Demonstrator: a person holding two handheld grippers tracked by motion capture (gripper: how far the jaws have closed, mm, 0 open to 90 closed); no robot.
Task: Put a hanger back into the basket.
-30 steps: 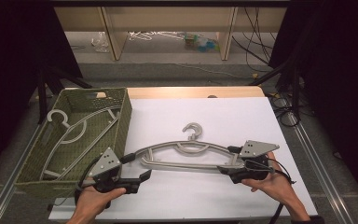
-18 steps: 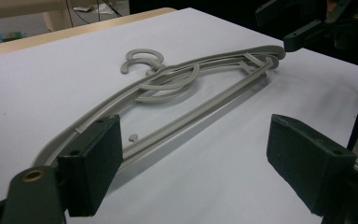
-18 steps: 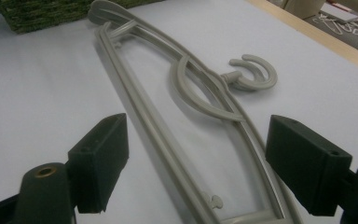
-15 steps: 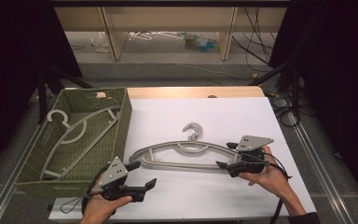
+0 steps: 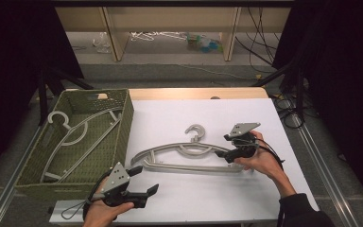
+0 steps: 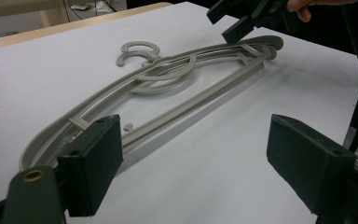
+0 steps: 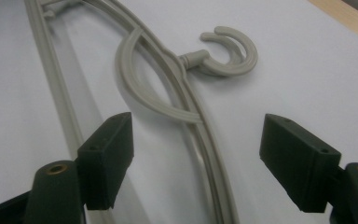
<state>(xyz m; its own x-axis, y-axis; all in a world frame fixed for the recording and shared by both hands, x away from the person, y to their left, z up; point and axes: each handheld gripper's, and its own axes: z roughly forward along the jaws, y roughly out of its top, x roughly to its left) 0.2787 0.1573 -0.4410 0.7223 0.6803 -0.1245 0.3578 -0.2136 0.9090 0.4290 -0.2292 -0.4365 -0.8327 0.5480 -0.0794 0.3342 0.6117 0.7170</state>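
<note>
A grey plastic hanger (image 5: 189,153) lies flat on the white table (image 5: 170,113), roughly midway between the table's left and right edges, its hook (image 5: 196,133) pointing toward the far side. The right gripper (image 5: 230,149) is at the hanger's right shoulder, jaws spread apart with the upper rail passing between them; the pads do not press on it, and the jaws have just been closing a little. In the right gripper view the hanger (image 7: 168,93) runs up between the two black pads toward its hook (image 7: 230,51). The left gripper (image 5: 139,182) hovers near the table's near edge, just short of the hanger's left end, jaws wide open and empty; the left gripper view shows the hanger (image 6: 168,88) stretching away beyond them to the right gripper (image 6: 242,18). A green woven basket (image 5: 123,118) stands at the table's left edge and holds a second grey hanger (image 5: 80,137); its right wall is just beside the first hanger's left tip. Bare white surface lies open on the far side of the hook and to the right of the right hand (image 5: 260,163), up to the right edge
</note>
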